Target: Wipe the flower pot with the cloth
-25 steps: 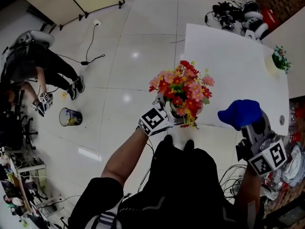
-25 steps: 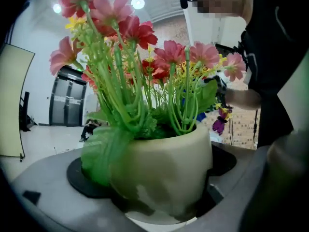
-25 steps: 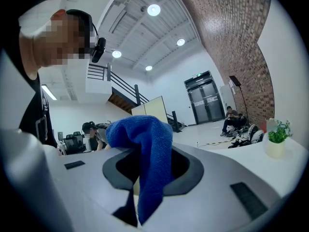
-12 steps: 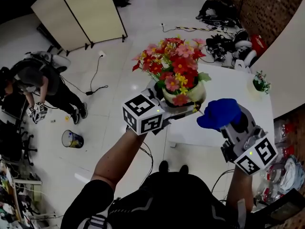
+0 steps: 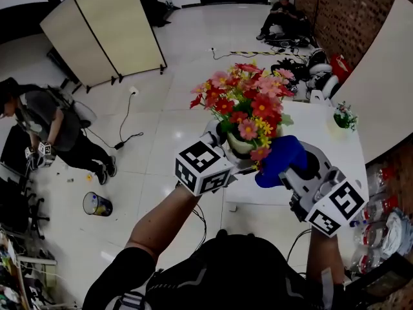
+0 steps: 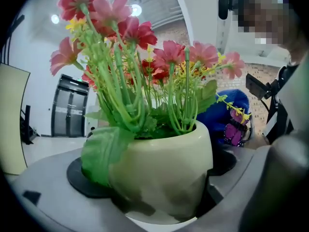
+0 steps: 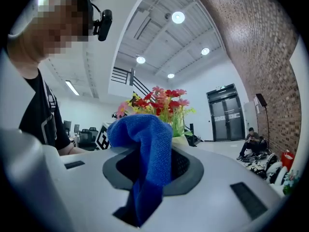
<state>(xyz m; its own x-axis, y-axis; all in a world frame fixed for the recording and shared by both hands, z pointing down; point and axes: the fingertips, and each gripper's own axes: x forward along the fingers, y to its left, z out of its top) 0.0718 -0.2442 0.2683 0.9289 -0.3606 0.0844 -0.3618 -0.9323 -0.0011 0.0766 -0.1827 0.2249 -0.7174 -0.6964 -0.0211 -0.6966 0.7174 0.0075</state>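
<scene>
A pale cream flower pot (image 5: 240,146) (image 6: 159,173) full of red, pink and yellow artificial flowers (image 5: 248,102) hangs in the air above the floor, with my left gripper (image 5: 227,148) (image 6: 154,197) shut on its body. A blue cloth (image 5: 279,160) (image 7: 145,149) bulges out of my right gripper (image 5: 289,168) (image 7: 147,178), which is shut on it. The cloth touches or nearly touches the pot's right side under the blooms. In the left gripper view the cloth (image 6: 227,115) shows just behind the pot's right edge.
A white table (image 5: 322,154) stands below and to the right, with a small potted plant (image 5: 342,116) at its far end. A folding screen (image 5: 103,31), a bin (image 5: 97,204), floor cables and two people (image 5: 39,124) (image 5: 281,15) are on the floor around.
Over the last second the left gripper lifted the pot off the table up toward the head camera. The right gripper has brought the blue cloth leftwards against the pot's right side.
</scene>
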